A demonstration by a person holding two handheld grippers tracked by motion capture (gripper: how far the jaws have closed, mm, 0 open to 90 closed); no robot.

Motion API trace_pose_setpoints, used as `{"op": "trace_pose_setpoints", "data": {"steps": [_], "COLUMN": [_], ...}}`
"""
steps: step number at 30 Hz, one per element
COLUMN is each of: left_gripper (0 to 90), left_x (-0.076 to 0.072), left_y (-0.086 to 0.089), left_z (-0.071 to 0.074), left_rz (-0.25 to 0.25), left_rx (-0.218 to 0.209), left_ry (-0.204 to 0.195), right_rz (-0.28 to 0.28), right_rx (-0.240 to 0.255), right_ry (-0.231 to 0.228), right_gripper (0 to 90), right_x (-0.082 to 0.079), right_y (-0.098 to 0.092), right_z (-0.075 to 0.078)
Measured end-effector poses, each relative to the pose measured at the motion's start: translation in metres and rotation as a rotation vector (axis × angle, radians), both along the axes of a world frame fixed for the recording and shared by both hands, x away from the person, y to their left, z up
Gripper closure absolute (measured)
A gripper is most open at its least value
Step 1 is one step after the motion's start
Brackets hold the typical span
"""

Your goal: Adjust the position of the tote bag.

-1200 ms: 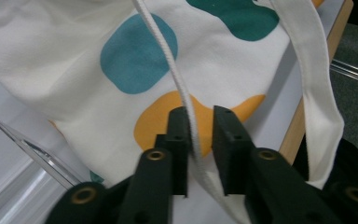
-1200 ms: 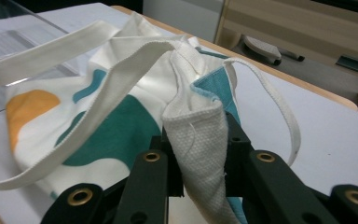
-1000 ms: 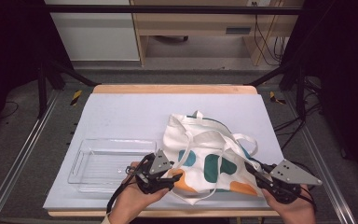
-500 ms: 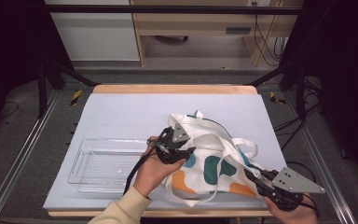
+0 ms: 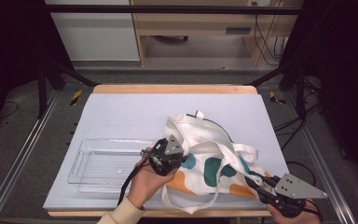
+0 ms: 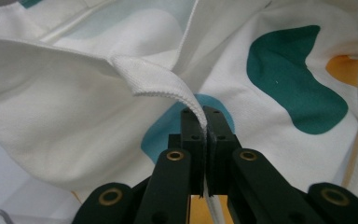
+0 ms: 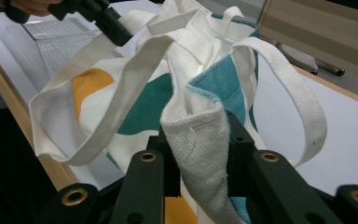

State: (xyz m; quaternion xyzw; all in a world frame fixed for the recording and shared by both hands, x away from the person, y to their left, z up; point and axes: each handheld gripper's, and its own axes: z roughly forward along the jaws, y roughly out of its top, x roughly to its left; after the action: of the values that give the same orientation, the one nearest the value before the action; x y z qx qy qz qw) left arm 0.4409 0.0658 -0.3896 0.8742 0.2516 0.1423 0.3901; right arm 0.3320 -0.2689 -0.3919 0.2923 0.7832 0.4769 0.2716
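Fig. | I am pinching tote bag (image 5: 214, 163) hem: left gripper (image 6: 206, 122) at 9 o'clock, right gripper (image 7: 199, 140) at 4 o'clock | both jaws clamping cloth; mouth opening remaining.

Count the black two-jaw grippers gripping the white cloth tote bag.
2. The left gripper pinches a fold of the white cloth tote bag beside the clear plastic tray; the right gripper clamps its near right corner.
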Motion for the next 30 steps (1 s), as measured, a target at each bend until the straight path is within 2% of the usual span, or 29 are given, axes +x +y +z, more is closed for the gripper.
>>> {"op": "trace_pose_setpoints", "data": {"steps": [4,9,13,14,18,23,30], "left_gripper": [87.9,87.9,87.9,87.9,87.9,87.9,87.9], "left_x": [-0.007,-0.009,-0.011,-0.011,-0.012,-0.011,-0.013], "left_y": [0.004,0.006,0.008,0.008,0.008,0.009,0.009], "left_z": [-0.005,-0.005,-0.003,-0.003,-0.003,-0.003,-0.003], "left_rz": [-0.004,-0.005,-0.005,-0.006,-0.006,-0.007,-0.011], "left_rx": [-0.018,-0.03,-0.037,-0.037,-0.035,-0.041,-0.038], "left_ry": [0.006,0.002,0.0,0.002,0.001,0.004,0.003], "right_rz": [-0.015,-0.04,-0.042,-0.042,-0.045,-0.036,-0.037], "right_rx": [0.005,0.012,-0.017,-0.017,-0.027,-0.024,-0.031], "right_ry": [0.011,0.027,0.052,0.052,0.065,0.1,0.111], "right_gripper": [68.3,53.8,35.7,35.7,25.2,20.1,17.9], "right_x": [0.001,0.005,0.007,0.007,0.009,0.012,0.014], "right_y": [-0.002,-0.004,-0.002,-0.002,0.0,0.001,0.002], "right_z": [0.001,0.005,0.008,0.008,0.013,0.022,0.04]}}
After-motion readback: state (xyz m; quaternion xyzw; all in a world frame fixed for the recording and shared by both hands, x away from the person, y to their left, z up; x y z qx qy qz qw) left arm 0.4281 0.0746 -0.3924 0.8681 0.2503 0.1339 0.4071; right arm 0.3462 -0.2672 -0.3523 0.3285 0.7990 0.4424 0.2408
